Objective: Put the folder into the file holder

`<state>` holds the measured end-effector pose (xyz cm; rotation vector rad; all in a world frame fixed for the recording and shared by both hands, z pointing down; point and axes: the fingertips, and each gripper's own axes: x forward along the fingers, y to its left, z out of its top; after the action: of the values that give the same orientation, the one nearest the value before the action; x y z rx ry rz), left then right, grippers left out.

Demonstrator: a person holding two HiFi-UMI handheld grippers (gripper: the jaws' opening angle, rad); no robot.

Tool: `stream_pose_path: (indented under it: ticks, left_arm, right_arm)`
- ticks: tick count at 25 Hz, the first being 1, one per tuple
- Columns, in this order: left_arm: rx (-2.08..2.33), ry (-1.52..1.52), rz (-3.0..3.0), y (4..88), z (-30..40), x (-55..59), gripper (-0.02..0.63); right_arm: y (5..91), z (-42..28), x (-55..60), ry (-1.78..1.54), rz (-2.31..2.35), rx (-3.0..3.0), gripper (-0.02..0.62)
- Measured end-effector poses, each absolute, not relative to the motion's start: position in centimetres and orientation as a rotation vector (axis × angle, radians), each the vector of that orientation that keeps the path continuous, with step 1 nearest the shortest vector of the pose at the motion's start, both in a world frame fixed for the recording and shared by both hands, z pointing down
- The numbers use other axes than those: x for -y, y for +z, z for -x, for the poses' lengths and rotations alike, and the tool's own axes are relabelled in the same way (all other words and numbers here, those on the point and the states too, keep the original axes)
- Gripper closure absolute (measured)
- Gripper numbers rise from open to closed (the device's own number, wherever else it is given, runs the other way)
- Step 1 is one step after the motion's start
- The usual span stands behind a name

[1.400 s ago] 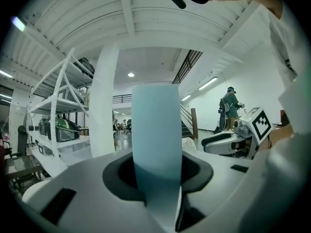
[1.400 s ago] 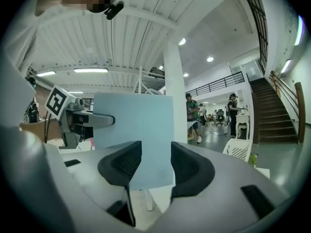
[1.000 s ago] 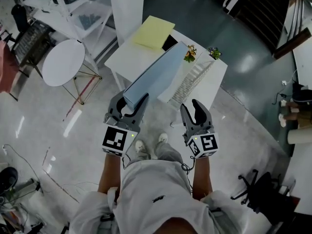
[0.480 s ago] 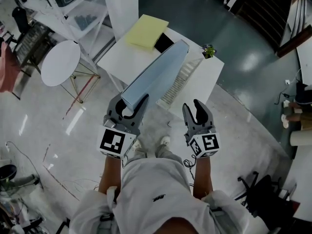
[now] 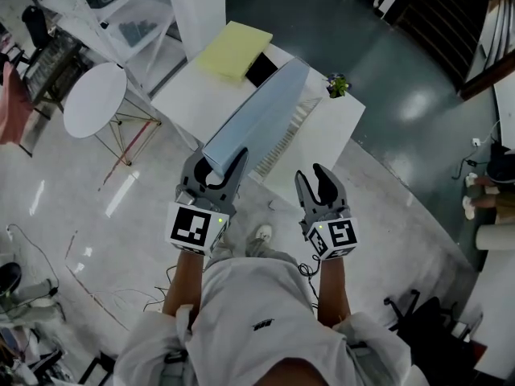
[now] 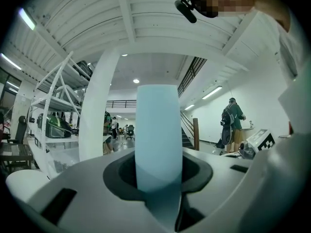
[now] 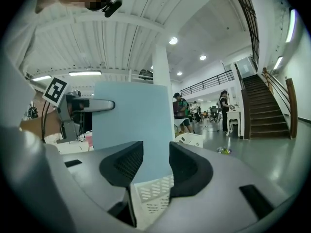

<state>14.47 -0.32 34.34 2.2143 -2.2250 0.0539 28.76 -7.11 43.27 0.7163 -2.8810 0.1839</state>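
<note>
A long light-blue folder (image 5: pixel 257 115) slants from my left gripper (image 5: pixel 213 167) out over the white table (image 5: pixel 189 95). That gripper is shut on the folder's near end, and the folder (image 6: pixel 158 130) fills the middle of the left gripper view. The white slotted file holder (image 5: pixel 283 139) lies on the table just right of the folder, partly hidden under it. My right gripper (image 5: pixel 312 179) hangs in the air short of the table's near corner. A narrow gap shows between its pads with nothing in it. Through that gap I see the folder (image 7: pixel 131 130) and the holder (image 7: pixel 155 195).
A yellow pad (image 5: pixel 233 51) and a black item (image 5: pixel 261 69) lie at the table's far end, and a small plant (image 5: pixel 336 84) stands at its right corner. A round white side table (image 5: pixel 95 100) and shelving (image 5: pixel 121 14) stand to the left. Shiny floor surrounds the table.
The table and holder have drifted up and left in the head view. The folder now hides one small plant. The right jaws have narrowed slightly, and the left grip is unchanged.
</note>
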Motion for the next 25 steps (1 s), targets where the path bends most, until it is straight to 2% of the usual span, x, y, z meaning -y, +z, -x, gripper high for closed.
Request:
stream_pose_path:
  ticks: [25]
  left_arm:
    - [2.343,-0.127,-2.069,39.8,-15.9,9.0,0.451]
  right_arm:
    - [47.2,-28.9,11.9,0.238,-0.626,2.831,0.433]
